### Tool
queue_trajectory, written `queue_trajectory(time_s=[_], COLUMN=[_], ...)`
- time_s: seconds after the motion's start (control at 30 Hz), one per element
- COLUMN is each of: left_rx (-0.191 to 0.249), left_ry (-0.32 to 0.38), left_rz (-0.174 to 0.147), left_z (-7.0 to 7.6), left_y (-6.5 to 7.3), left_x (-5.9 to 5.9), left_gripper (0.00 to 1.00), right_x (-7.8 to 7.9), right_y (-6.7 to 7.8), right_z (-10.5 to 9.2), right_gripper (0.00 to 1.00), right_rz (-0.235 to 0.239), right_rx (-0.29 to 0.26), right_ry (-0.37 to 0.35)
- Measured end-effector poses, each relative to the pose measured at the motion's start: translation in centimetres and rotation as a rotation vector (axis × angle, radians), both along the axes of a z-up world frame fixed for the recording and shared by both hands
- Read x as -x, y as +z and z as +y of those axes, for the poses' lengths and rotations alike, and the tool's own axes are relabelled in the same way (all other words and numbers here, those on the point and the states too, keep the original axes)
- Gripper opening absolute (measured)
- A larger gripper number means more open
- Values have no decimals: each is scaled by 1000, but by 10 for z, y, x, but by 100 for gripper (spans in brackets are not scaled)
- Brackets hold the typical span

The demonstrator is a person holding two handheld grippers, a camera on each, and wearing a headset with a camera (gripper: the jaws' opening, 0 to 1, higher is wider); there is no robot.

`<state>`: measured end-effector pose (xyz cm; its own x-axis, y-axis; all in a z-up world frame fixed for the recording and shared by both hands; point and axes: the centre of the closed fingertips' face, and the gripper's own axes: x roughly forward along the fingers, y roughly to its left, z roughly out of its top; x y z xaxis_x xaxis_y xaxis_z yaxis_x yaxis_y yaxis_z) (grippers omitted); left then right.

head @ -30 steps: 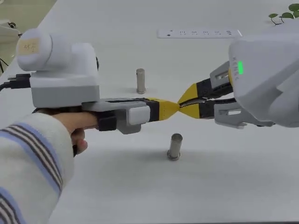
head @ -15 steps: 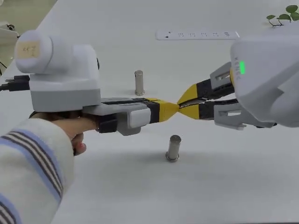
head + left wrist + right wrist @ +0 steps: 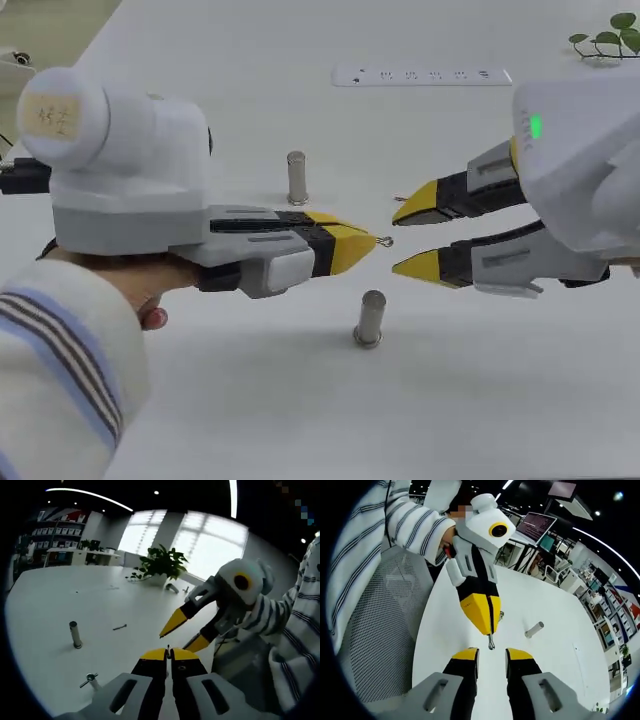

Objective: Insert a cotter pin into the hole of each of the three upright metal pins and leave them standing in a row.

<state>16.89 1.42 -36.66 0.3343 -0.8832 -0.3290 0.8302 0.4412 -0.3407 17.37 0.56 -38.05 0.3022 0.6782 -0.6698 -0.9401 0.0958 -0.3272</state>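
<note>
My left gripper (image 3: 372, 240) is shut on a thin cotter pin (image 3: 385, 241); only the pin's looped end sticks out past the yellow tips. The same loop (image 3: 491, 642) hangs just ahead of my right gripper (image 3: 490, 654). In the head view my right gripper (image 3: 399, 241) faces the left one from the right, open, with the loop just short of its gap. One upright metal pin (image 3: 296, 177) stands behind the grippers, another (image 3: 371, 318) in front. In the left gripper view a metal pin (image 3: 91, 680) at the lower left has a cross piece through it.
A white power strip (image 3: 422, 73) lies at the far side of the table, with plant leaves (image 3: 605, 40) at the far right corner. A loose cotter pin (image 3: 119, 627) lies on the tabletop. A mesh chair (image 3: 385, 625) stands beside the table.
The right gripper's jaws, which met the left gripper's tips around the cotter pin, have opened and drawn slightly right. The left gripper keeps the pin.
</note>
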Motion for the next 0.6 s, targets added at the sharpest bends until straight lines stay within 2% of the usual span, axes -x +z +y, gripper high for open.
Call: queue_trajectory(time_s=[0.03, 0.1, 0.17, 0.2, 0.33, 0.4, 0.6], left_rx=[-12, -16, -22, -32, -50, -39, -45], left_ry=[-11, -23, -39, -60, -88, -90, -105], left_rz=[-23, -39, -63, -86, -127, -106, -121], left_z=[0, -1, -1, -2, -3, -4, -4], left_y=[0, 0, 1, 1, 1, 1, 0], left_x=[1, 4, 6, 8, 11, 11, 12], left_gripper=[0, 0, 0, 0, 0, 0, 0], right_x=[1, 2, 6, 7, 10, 9, 10], right_y=[-2, -4, -6, -5, -6, -8, -6], right_z=[0, 0, 1, 2, 4, 2, 3], right_gripper=[17, 16, 16, 16, 14, 14, 9], right_rz=[18, 34, 73, 73, 92, 98, 116], right_rx=[-4, -13, -32, -44, -59, -59, -82], right_ry=[-3, -6, -10, -11, -12, -27, -30])
